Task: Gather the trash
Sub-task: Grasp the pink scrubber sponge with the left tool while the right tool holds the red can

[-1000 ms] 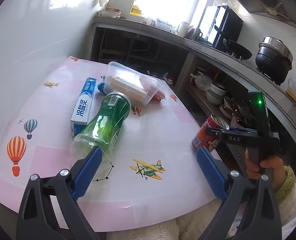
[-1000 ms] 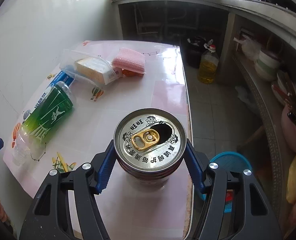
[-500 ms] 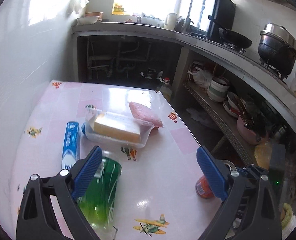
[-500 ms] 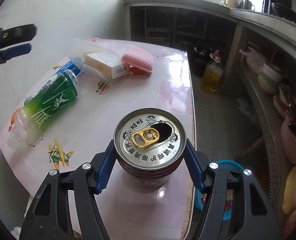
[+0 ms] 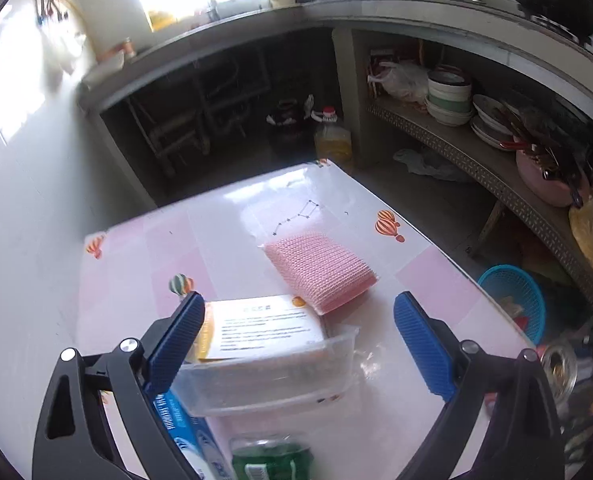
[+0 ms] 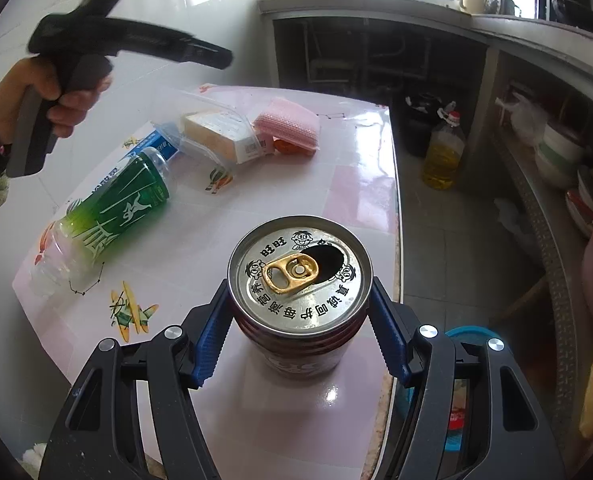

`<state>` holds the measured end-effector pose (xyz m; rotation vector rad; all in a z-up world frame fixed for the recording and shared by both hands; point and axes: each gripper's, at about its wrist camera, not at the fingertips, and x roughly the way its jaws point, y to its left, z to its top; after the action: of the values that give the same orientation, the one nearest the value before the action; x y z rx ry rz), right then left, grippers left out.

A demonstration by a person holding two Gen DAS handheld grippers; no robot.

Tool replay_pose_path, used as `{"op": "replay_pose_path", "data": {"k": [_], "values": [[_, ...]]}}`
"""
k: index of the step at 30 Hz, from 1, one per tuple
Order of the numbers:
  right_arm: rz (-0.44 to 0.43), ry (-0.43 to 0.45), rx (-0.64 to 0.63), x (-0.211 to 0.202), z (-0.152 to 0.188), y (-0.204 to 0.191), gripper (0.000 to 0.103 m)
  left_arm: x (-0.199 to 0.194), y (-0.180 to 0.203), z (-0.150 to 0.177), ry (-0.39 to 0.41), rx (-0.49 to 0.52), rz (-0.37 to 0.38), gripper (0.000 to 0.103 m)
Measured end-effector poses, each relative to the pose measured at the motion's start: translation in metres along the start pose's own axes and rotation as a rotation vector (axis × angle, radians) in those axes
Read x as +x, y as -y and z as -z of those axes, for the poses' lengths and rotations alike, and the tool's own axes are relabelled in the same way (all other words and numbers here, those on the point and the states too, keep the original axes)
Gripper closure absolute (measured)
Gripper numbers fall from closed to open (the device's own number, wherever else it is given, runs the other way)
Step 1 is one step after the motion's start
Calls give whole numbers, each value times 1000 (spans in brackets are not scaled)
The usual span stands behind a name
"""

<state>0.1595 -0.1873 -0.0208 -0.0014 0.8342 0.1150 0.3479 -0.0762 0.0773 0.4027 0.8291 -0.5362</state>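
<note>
While the opened can [image 6: 300, 300], upright at the table's near right edge [image 6: 392, 216], is clamped by the right gripper [image 6: 298, 332], the left gripper [image 5: 296, 344] is held wide open and empty; if squeezed harder, the can could be dented.

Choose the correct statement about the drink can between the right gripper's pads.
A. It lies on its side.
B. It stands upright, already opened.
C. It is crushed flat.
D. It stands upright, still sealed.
B: the can stands on the table between the right gripper pads, with a dark opening beside its gold tab.
</note>
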Motion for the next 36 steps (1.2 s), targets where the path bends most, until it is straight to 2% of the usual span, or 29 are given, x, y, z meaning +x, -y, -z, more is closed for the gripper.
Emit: {"op": "replay_pose_path", "data": {"k": [4, 6, 8, 11, 16, 24, 28, 36], "values": [[-11, 0, 5, -1, 0, 3, 41, 65, -2, -35, -231, -166, 50, 10], [-18, 2, 8, -1, 0, 5, 41, 91, -1, -45, -302, -250, 59, 10], [-25, 5, 13, -2, 1, 7, 41, 114, -2, -54, -367, -311, 32, 10], [-37, 8, 24, -3, 1, 10, 41, 142, 4, -60, -425, -321, -32, 10], [-60, 13, 36, -6, 2, 16, 41, 172, 14, -60, -501, -242, -163, 10], [-95, 20, 58, -9, 4, 25, 41, 184, 6, -58, -539, -322, -174, 10], [-100, 21, 60, -10, 3, 27, 41, 181, 7, -59, -515, -314, -172, 14], [-97, 20, 60, -10, 4, 26, 41, 168, 0, -61, -455, -364, -143, 20]]}}
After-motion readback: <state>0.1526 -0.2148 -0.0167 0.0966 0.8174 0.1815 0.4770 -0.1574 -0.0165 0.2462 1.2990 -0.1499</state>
